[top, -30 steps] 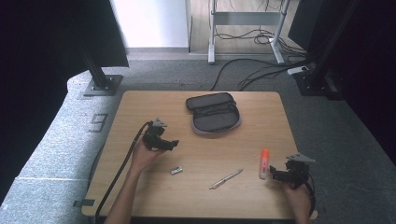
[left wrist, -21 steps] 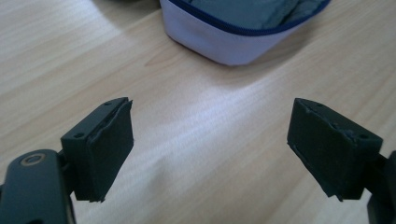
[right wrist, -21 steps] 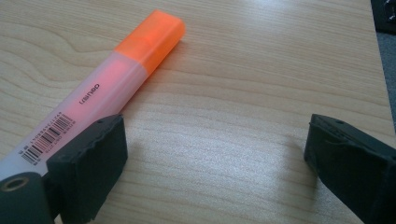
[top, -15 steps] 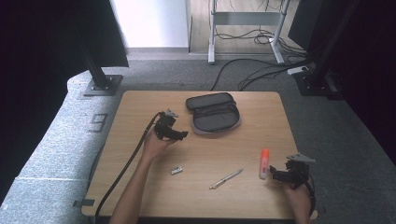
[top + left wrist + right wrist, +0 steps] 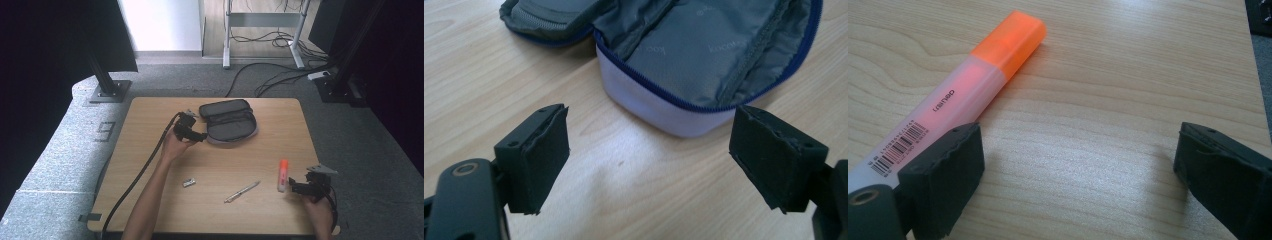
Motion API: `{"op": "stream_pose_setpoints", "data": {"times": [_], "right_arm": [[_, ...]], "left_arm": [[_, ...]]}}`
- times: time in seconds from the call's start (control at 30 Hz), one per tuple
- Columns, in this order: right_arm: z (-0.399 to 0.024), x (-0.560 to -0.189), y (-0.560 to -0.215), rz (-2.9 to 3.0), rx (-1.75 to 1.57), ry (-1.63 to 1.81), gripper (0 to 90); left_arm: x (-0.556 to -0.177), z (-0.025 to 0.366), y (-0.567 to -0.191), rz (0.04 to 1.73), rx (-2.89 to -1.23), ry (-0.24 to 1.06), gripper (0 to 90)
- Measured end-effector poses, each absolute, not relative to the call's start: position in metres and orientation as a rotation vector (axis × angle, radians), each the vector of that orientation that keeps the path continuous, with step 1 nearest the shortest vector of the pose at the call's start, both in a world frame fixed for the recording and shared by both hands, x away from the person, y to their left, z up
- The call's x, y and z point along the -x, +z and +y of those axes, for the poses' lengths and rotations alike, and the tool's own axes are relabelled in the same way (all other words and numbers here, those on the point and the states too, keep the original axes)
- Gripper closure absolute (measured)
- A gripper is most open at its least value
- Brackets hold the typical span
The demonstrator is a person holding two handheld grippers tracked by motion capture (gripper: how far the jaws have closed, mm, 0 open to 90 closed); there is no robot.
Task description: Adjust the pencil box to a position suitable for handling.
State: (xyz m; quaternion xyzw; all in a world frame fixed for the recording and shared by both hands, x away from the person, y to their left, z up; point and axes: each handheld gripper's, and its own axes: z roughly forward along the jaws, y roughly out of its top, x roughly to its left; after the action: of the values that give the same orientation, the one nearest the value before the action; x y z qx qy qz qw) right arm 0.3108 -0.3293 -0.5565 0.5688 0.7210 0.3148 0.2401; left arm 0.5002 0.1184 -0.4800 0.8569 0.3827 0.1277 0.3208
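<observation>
Fingers of left gripper (image 5: 200, 136) apart, nothing between; just beside open grey pencil case (image 5: 230, 120), near its pale front edge (image 5: 659, 112), not touching. Fingers of right gripper (image 5: 1078, 175) apart too, w/ orange highlighter (image 5: 963, 95) lying just outside one finger, on tabletop (image 5: 150, 145). Between the hands: 1 pen (image 5: 242, 191), 1 small metal piece (image 5: 188, 183). Nothing blocking the case. Count: 1 case, 1 highlighter.
</observation>
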Motion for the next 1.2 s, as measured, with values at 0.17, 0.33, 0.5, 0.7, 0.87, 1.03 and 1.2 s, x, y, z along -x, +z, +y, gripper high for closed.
{"op": "stream_pose_setpoints", "data": {"times": [0.17, 0.33, 0.5, 0.7, 0.87, 1.03, 1.2], "right_arm": [[-0.329, -0.311, -0.556, 1.973, -1.557, 0.861, 5.8], [-0.329, -0.311, -0.556, 1.973, -1.556, 0.862, 5.8], [-0.329, -0.311, -0.556, 1.973, -1.556, 0.862, 5.8], [-0.329, -0.311, -0.557, 1.973, -1.556, 0.862, 5.8], [-0.329, -0.311, -0.556, 1.973, -1.556, 0.862, 5.9], [-0.329, -0.311, -0.556, 1.973, -1.559, 0.862, 5.9], [-0.329, -0.311, -0.556, 1.973, -1.558, 0.862, 5.9]], "left_arm": [[-0.509, 0.109, -0.479, 1.007, -2.244, 0.349, 16.4], [-0.519, 0.102, -0.481, 1.018, -2.245, 0.342, 16.4], [-0.526, 0.096, -0.488, 1.032, -2.255, 0.341, 16.8], [-0.532, 0.090, -0.497, 1.047, -2.247, 0.320, 17.5], [-0.535, 0.090, -0.508, 1.074, -2.280, 0.309, 21.1], [-0.532, 0.087, -0.515, 1.058, -2.298, 0.292, 30.6], [-0.530, 0.085, -0.517, 1.051, -2.326, 0.286, 43.6]]}}
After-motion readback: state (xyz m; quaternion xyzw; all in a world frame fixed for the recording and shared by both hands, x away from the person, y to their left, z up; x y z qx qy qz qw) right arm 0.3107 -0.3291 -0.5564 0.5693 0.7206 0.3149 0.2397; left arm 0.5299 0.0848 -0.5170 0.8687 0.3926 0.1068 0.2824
